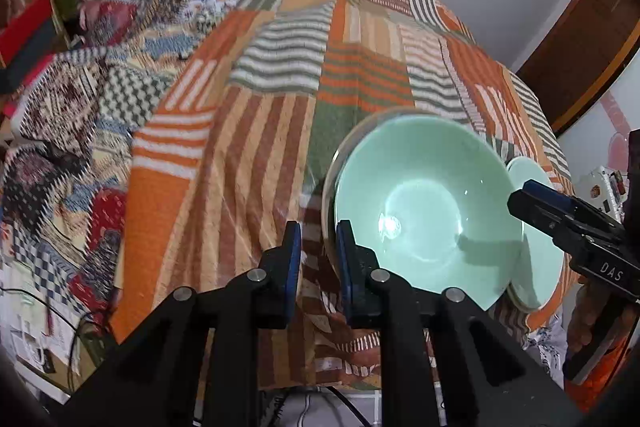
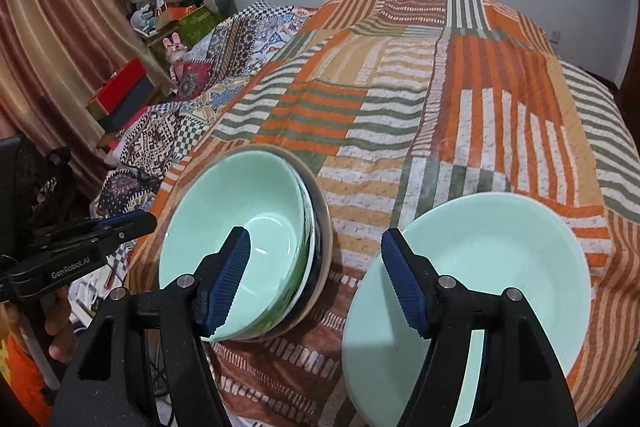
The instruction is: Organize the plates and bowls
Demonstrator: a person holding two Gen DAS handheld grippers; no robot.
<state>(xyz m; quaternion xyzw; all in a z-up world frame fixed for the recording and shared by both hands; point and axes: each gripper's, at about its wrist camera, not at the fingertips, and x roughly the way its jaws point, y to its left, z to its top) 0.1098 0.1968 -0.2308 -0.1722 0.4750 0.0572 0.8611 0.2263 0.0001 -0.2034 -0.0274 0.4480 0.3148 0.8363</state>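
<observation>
Two piles are sitting on the quilt-covered bed (image 2: 460, 115): a bowl (image 2: 236, 227) nested on a plate stack (image 2: 320, 251), and a plate (image 2: 500, 267) lying loose just beside it, waiting to be stacked. Left tool (image 1: 318, 247) is nearly closed, gripping nothing; right tool (image 2: 316, 267) is hanging half open, empty, between them.
</observation>
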